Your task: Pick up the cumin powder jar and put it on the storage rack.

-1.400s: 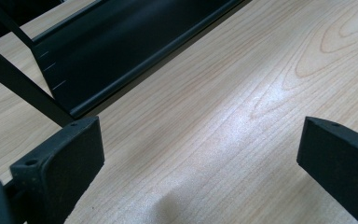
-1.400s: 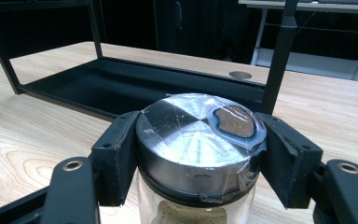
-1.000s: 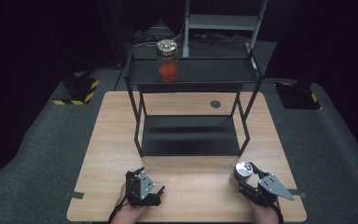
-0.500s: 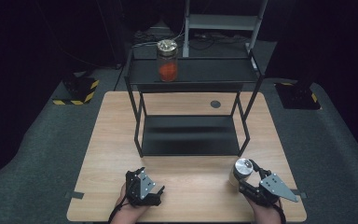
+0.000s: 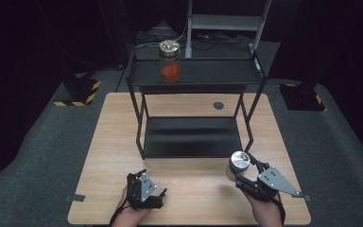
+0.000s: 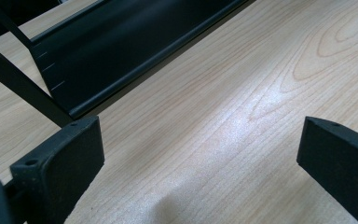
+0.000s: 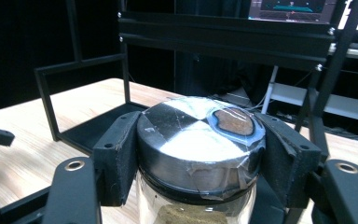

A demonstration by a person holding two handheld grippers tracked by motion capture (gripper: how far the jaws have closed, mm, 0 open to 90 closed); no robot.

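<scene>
Two jars here: one on the rack's (image 5: 196,75) top shelf with something orange-red in it (image 5: 169,61), and a second jar (image 7: 200,154) with a shiny metal lid and brownish stuff inside, held by the right gripper (image 5: 246,172) near the desk's (image 5: 194,189) front right. The jaws clamp the lid from both sides, pads pressed against its rim. The left gripper (image 5: 144,189) sits low over the desk's front left, jaws wide with nothing but bare wood between them. Compared with a second ago, the held jar has come up a bit and drifted slightly left; the left gripper hasn't budged.
</scene>
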